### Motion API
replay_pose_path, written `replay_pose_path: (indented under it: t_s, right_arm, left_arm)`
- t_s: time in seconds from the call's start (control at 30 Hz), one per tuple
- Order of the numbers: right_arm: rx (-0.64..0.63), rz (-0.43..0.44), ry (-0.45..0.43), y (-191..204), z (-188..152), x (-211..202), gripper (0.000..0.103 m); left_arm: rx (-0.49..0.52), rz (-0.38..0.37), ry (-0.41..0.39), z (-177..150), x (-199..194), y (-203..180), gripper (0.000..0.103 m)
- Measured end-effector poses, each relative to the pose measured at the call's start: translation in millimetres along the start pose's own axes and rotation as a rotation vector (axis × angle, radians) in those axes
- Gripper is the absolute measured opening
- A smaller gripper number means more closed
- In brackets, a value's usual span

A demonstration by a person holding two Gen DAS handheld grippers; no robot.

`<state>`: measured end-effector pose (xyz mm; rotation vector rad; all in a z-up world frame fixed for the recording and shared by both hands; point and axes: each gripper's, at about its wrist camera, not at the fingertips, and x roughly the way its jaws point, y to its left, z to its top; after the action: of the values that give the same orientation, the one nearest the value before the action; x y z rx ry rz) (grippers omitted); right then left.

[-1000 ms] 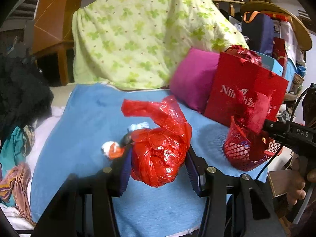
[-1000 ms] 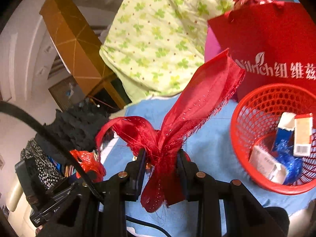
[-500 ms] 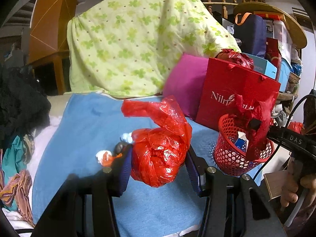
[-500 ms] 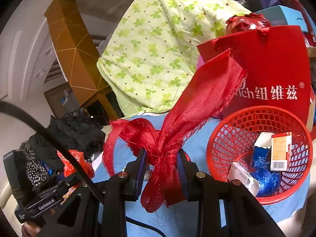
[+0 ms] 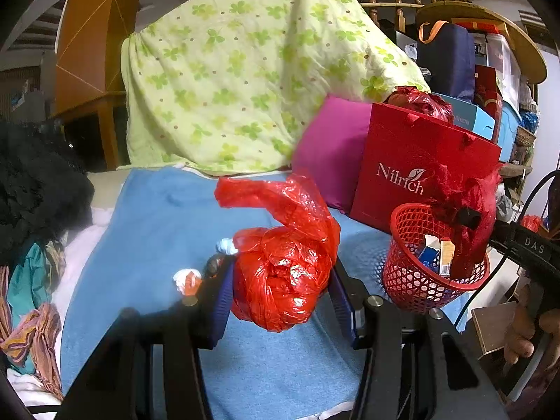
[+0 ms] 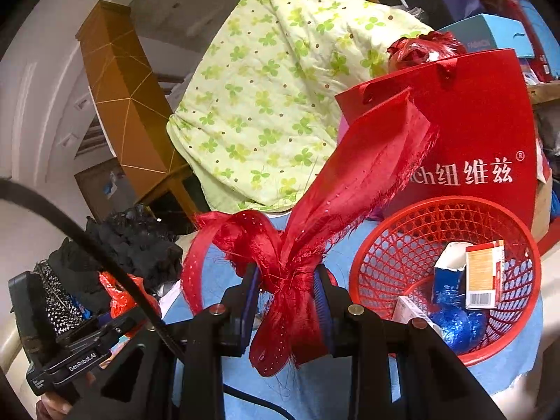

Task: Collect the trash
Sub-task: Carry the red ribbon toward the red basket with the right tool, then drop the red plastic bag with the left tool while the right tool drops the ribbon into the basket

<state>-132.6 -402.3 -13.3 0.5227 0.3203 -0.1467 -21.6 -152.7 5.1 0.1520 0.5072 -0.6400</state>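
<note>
Jaws of the left gripper (image 5: 280, 280) clamp a knotted red plastic bag (image 5: 283, 273) at lower centre, while the right gripper (image 6: 287, 301) pinches red ribbon (image 6: 336, 189) (frayed) beside the red basket (image 6: 385, 255).

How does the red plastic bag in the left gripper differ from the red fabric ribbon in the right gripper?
The red plastic bag is glossy, crinkled film; the red fabric ribbon is woven with frayed edges. The bag is knotted into a round bundle; the ribbon is a flat strip bunched at the grip, one end sticking up. Both are red, and each is clamped in a gripper near the red basket.
</note>
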Motion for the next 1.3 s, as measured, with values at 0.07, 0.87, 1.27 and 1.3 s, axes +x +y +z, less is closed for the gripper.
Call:
replay_pose_path:
  t_s: [0.07,0.87,1.27,1.3]
  right_arm:
    - [0.007,0.003,0.001,-2,0,-1,0.032]
    - [0.063,-0.029,-0.011,-27,-2,-15,0.033]
    - [0.113,-0.093,-0.045,-57,5,-31,0.033]
    - [0.124,-0.105,-0.052,-62,6,-34,0.033]
  left_arm:
    - [0.003,0.003,-0.002,2,0,-2,0.053]
    - [0.123,0.063,0.021,9,12,-45,0.053]
    - [0.164,-0.032,0.032,14,25,-76,0.054]
    - [0.168,-0.052,0.032,15,26,-80,0.054]
